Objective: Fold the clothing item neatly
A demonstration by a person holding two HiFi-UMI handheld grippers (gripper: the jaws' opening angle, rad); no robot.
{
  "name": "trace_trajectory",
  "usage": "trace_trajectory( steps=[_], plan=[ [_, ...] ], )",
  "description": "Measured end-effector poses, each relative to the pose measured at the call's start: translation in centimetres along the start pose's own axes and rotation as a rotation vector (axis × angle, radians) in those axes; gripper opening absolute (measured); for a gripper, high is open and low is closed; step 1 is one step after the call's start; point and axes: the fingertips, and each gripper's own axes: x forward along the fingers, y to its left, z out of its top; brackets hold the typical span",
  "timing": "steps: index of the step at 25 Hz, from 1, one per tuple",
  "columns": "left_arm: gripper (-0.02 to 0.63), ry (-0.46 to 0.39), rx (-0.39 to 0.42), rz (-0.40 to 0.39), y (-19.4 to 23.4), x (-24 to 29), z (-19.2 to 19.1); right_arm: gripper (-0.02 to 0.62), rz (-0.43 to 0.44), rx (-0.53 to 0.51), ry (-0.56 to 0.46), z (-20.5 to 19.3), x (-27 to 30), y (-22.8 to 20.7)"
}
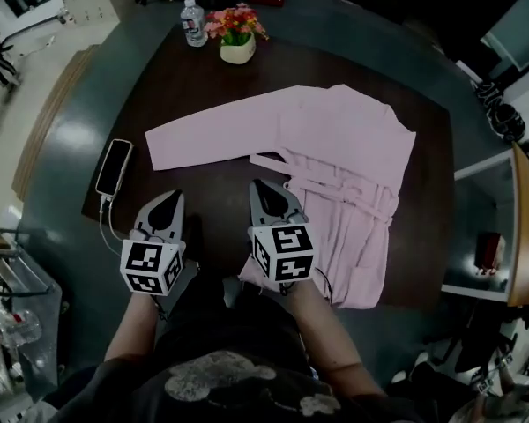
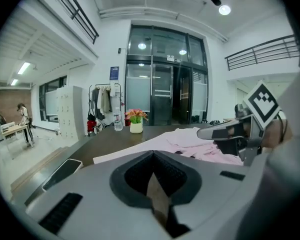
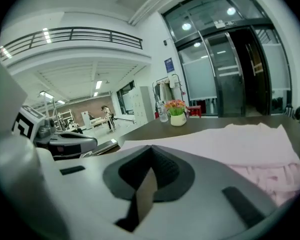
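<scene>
A pink robe-like garment (image 1: 335, 139) lies spread on the dark table (image 1: 203, 77), one long sleeve (image 1: 203, 135) stretched to the left and a belt strip across its front. The garment (image 2: 190, 144) shows low in the left gripper view and fills the right side of the right gripper view (image 3: 240, 144). My right gripper (image 1: 264, 188) hovers at the near edge, its tip just short of the belt, jaws shut with nothing in them (image 3: 150, 151). To its left, over bare table, my left gripper (image 1: 167, 199) is also shut and empty (image 2: 152, 156).
A phone (image 1: 114, 167) with a cable lies at the table's left edge. A water bottle (image 1: 192, 22) and a pot of flowers (image 1: 236, 35) stand at the far edge. The person's body is close against the near edge.
</scene>
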Motion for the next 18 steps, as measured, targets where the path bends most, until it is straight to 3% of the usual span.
trace_trajectory(
  steps=[5, 10, 18],
  plan=[
    [0.009, 0.018, -0.008, 0.028, 2.6, -0.8, -1.2, -0.006, 0.081, -0.073, 0.022, -0.6, 1.9, 4.9],
    [0.009, 0.031, -0.031, 0.055, 8.4, -1.6, -1.8, -0.006, 0.118, -0.133, 0.072, -1.6, 6.1, 10.5],
    [0.009, 0.068, -0.048, -0.028, 14.5, -0.4, -3.6, -0.006, 0.1, -0.148, 0.157, -2.6, 13.8, 16.2]
  ],
)
